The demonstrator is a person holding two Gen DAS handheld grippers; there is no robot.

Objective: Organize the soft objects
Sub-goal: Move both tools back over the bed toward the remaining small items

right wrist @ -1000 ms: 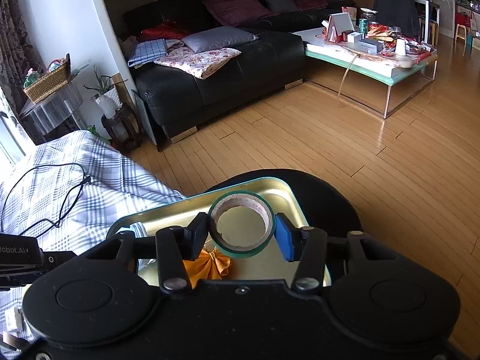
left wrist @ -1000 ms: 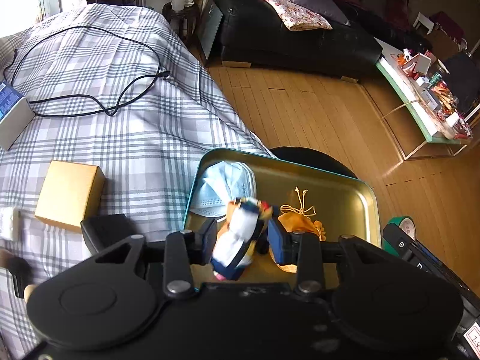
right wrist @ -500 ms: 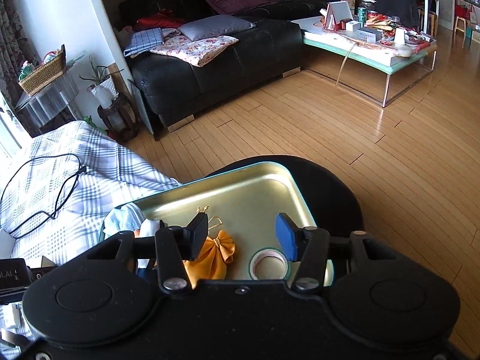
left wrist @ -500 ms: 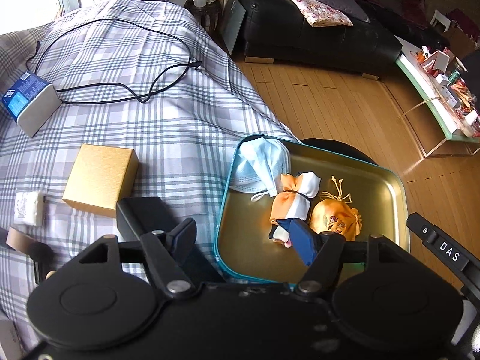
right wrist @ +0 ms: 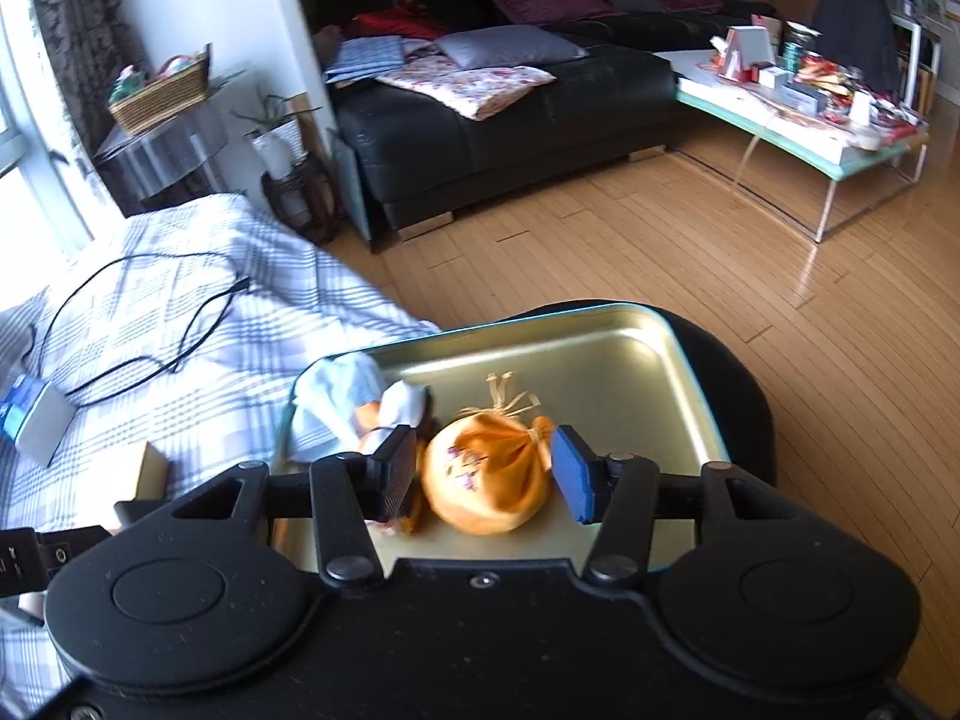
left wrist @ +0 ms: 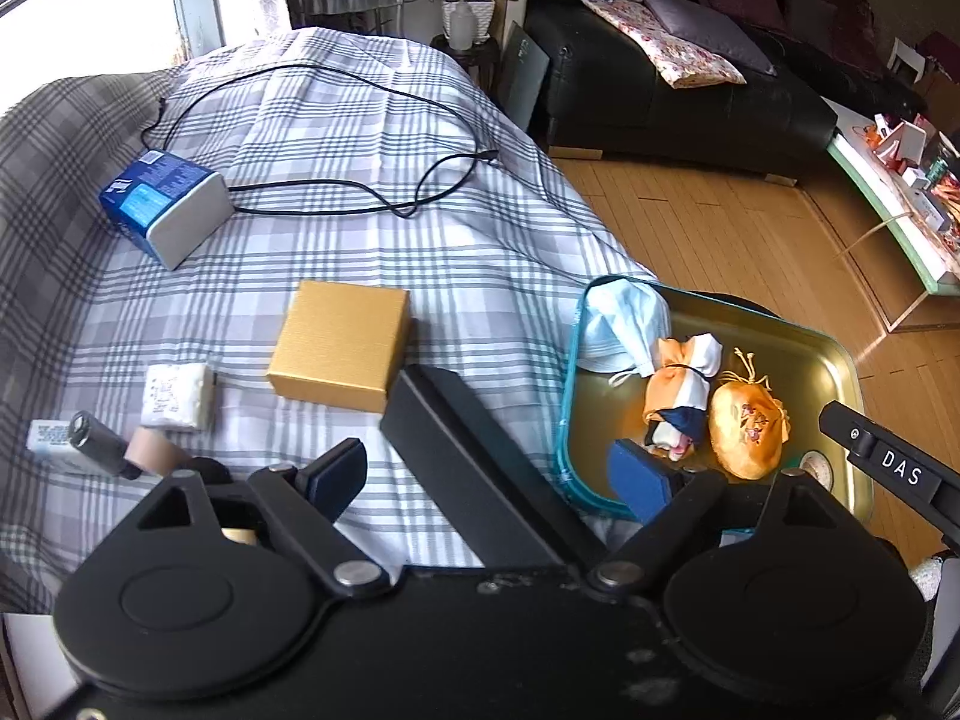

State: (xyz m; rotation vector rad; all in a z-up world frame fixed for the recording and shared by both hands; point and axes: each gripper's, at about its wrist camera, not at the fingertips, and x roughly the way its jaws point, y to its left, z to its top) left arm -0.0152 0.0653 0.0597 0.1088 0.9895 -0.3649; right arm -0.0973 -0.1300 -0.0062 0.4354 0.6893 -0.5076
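Observation:
A gold tray [left wrist: 840,354] with a teal rim stands on a black stool beside the bed. In it lie a pale blue face mask [left wrist: 618,324], an orange, white and navy cloth bundle [left wrist: 684,384], an orange drawstring pouch [left wrist: 747,432] and a tape roll [left wrist: 816,468]. My left gripper [left wrist: 486,480] hangs over the bed's edge, jaws opening wide, holding nothing. My right gripper [right wrist: 485,474] is open above the tray [right wrist: 678,348]. The pouch [right wrist: 480,504] shows in the gap between its pads, lying on the tray untouched. Mask [right wrist: 330,390] and bundle [right wrist: 402,402] lie to its left.
On the plaid bedspread [left wrist: 420,240] lie a gold box [left wrist: 339,345], a blue and white box [left wrist: 162,204] with a black cable [left wrist: 360,204], a white packet [left wrist: 177,396], a small tube [left wrist: 96,450] and a flat black object [left wrist: 462,456]. A black sofa [right wrist: 510,120] and glass coffee table [right wrist: 840,138] stand across the wooden floor.
The left gripper let the cloth bundle go into the tray, opened and drew back left over the bed. The right gripper dropped the tape roll in the tray and shifted left over the pouch.

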